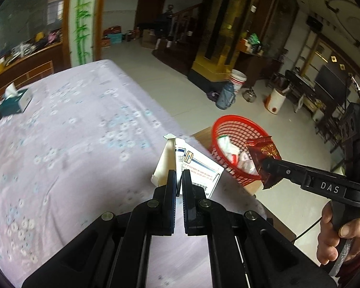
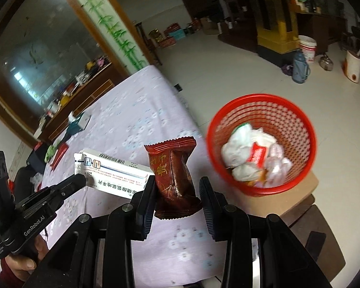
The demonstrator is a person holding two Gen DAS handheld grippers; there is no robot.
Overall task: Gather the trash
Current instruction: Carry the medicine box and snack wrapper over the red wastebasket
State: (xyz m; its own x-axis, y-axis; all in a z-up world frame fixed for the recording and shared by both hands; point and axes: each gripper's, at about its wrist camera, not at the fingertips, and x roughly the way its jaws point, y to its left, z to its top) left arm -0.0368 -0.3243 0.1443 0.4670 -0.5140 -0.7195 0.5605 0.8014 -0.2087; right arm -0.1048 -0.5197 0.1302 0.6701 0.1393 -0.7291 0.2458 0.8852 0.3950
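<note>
My left gripper (image 1: 179, 177) is shut on the edge of a white medicine box (image 1: 196, 165), held above the corner of the flowered tablecloth. In the right wrist view the same box (image 2: 112, 170) sits in the left gripper (image 2: 80, 180). My right gripper (image 2: 177, 187) holds a dark red snack packet (image 2: 172, 163) upright between its fingers, left of the red mesh basket (image 2: 261, 98). From the left wrist view the packet (image 1: 264, 150) hangs in the right gripper (image 1: 267, 164) beside the basket (image 1: 237, 122).
Crumpled white wrappers (image 2: 252, 158) lie in the basket, which stands on a tan stool (image 2: 288, 196) beside the table (image 1: 72, 144). A tissue box (image 1: 14, 98) and small red items lie at the table's far end. Buckets and a flask stand on the tiled floor beyond.
</note>
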